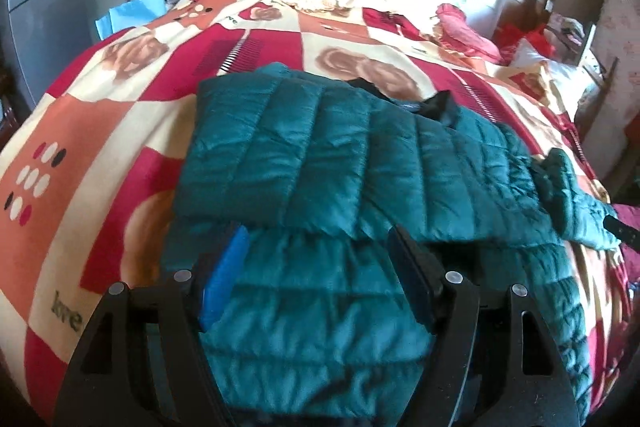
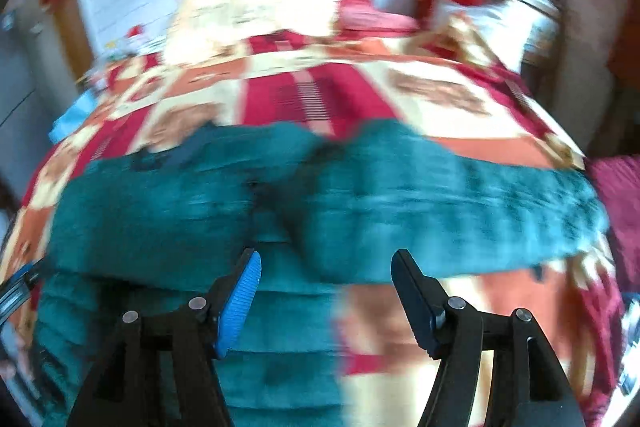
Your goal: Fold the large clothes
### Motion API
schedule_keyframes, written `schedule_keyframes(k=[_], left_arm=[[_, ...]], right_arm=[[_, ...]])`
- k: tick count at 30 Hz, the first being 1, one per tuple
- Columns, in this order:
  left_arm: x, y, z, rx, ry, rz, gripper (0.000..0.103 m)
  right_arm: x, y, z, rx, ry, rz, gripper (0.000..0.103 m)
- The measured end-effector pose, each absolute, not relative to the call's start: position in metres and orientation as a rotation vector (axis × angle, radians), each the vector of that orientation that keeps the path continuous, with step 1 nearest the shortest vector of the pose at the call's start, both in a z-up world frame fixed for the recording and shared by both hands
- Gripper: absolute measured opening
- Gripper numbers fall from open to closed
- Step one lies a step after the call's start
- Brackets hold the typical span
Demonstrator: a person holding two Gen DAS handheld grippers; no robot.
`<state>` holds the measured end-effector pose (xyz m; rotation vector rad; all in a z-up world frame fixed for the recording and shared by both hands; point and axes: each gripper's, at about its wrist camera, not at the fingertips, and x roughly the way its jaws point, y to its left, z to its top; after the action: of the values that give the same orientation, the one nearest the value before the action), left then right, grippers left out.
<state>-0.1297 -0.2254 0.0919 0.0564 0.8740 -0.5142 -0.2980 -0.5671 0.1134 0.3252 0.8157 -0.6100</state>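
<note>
My left gripper (image 1: pixel 316 259): two black plastic fingers on black angular linkage arms with slot-shaped cutouts. Left finger wears bright blue pad (image 1: pixel 224 279); right finger pad black, edge ridged. Four round silver pivot pins across linkage, two per side. My right gripper (image 2: pixel 326 287): same build, black fingers and arms, four silver pins. Its blue pad (image 2: pixel 238 303) shows fine ribbed texture; opposite black pad toothed along lower edge. No skin, sleeve, cable visible.
</note>
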Motion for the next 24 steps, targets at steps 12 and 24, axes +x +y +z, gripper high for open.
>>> schedule_keyframes(k=[12,24], left_arm=[[-0.142,-0.233,0.079,0.046,0.931,-0.524,0.073],[-0.143,-0.243,0.07,0.07,0.951,-0.536,0.073]], right_arm=[[-0.421,-0.747,0.103,0.562,0.781,-1.054,0.065],[-0.462,-0.831,0.069,0.827,0.654,-1.089,0.065]])
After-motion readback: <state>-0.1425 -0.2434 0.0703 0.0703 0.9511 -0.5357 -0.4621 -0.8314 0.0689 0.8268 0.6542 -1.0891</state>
